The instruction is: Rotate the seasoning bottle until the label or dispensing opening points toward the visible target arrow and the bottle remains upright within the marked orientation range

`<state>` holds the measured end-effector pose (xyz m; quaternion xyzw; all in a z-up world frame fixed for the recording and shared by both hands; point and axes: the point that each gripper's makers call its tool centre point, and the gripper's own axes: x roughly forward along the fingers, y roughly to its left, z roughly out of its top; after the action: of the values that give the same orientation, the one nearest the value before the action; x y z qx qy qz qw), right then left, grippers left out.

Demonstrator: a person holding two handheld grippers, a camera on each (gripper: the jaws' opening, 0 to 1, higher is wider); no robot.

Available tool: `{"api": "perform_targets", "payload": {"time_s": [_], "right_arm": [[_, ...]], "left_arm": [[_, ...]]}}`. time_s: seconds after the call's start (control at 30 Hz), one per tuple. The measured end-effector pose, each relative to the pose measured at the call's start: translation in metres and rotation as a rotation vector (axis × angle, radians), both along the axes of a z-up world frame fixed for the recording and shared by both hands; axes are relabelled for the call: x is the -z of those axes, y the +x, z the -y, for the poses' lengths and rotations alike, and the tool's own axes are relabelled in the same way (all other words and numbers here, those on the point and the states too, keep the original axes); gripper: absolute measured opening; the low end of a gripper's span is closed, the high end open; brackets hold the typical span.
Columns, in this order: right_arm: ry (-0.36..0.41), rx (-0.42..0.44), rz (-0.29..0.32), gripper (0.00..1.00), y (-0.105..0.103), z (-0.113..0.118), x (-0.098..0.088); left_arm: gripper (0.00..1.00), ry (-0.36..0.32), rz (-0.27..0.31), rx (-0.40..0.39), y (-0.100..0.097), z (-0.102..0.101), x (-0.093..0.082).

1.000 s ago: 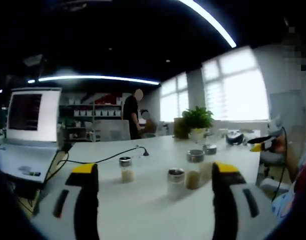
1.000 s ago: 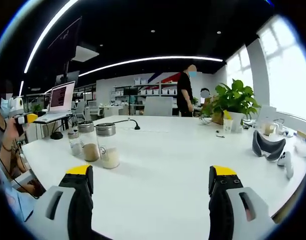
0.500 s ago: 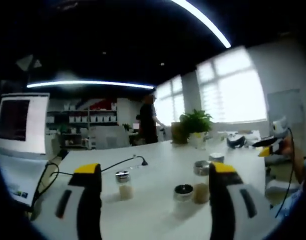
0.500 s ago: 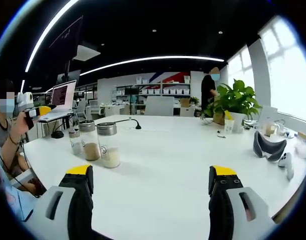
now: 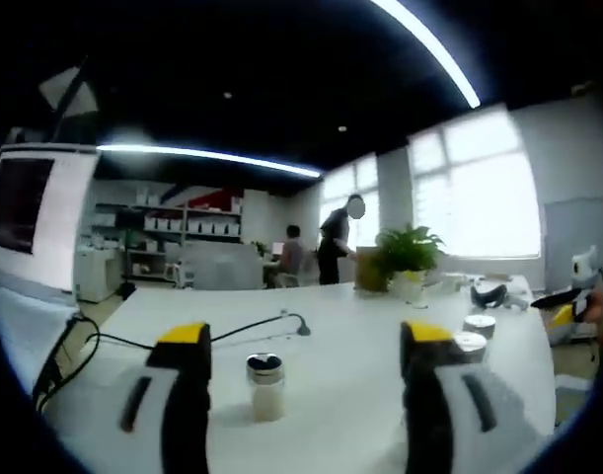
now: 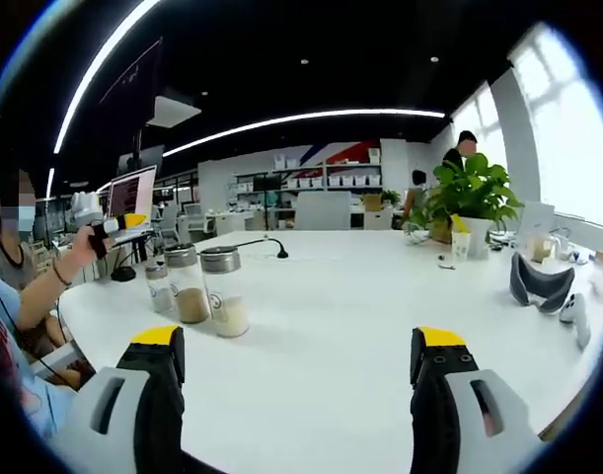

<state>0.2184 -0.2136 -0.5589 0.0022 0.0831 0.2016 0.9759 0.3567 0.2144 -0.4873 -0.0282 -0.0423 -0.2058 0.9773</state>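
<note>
I count three seasoning bottles on the white table [image 6: 380,296]. In my right gripper view they stand upright in a close row near the table's left edge: a small one [image 6: 159,286] farthest back, a taller one with brown seasoning [image 6: 188,284] in the middle, and the nearest one with pale seasoning [image 6: 226,293]. Each is clear glass with a metal cap. The nearest bottle carries a small round mark on its side; I cannot read any writing on it.

In my left gripper view the small bottle [image 5: 265,387] stands alone between my jaws but beyond them, and two metal caps [image 5: 470,342] show past my right-hand jaw.

My left gripper [image 5: 306,341] is spread wide and grips nothing. My right gripper [image 6: 299,341] is likewise wide apart and bare, well short of the bottles. One potted plant [image 6: 471,197] stands toward the table's far edge, and a black cable [image 5: 183,339] lies across the surface.
</note>
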Motion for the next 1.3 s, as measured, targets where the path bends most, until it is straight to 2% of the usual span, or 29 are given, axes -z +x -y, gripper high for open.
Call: {"api": "perform_targets", "payload": {"time_s": [0.07,0.17,0.3,0.4,0.47,0.6,0.67,0.77,0.83,1.0,1.13,1.3], "right_arm": [[-0.025,-0.002,-0.004,0.98,0.0,-0.002,0.001],[0.022,-0.037,0.0,0.98,-0.002,-0.008,-0.002],[0.004,-0.04,-0.002,0.98,-0.003,-0.01,-0.001],[0.009,-0.037,-0.001,0.98,-0.002,-0.009,-0.001],[0.006,-0.033,-0.002,0.98,-0.002,-0.008,-0.001],[0.017,-0.05,0.002,0.98,-0.004,-0.013,-0.003],[0.013,-0.057,0.006,0.98,-0.005,-0.016,-0.004],[0.013,-0.06,0.004,0.98,-0.005,-0.016,-0.004],[0.014,-0.057,0.002,0.98,-0.005,-0.015,-0.003],[0.011,-0.051,0.005,0.98,-0.005,-0.013,-0.004],[0.01,-0.053,0.005,0.98,-0.005,-0.013,-0.004],[0.009,-0.053,0.002,0.98,-0.005,-0.013,-0.003]], "left_arm": [[0.82,0.021,-0.01,-0.002,0.01,0.002,0.006],[0.81,0.04,-0.022,0.003,0.026,0.005,0.016],[0.75,0.076,-0.063,0.022,0.048,0.008,0.036],[0.76,0.073,-0.07,0.022,0.061,0.009,0.047],[0.76,0.11,-0.066,0.033,0.069,0.012,0.055],[0.75,0.126,-0.066,0.028,0.086,0.014,0.064],[0.74,0.115,-0.076,0.013,0.093,0.011,0.068],[0.73,0.015,-0.1,-0.007,0.102,0.006,0.074],[0.73,0.004,-0.126,-0.019,0.108,0.004,0.084],[0.67,0.031,-0.081,-0.038,0.111,0.003,0.082],[0.65,0.061,-0.095,-0.041,0.113,0.006,0.086],[0.58,0.062,-0.109,-0.038,0.114,0.008,0.091]]}}
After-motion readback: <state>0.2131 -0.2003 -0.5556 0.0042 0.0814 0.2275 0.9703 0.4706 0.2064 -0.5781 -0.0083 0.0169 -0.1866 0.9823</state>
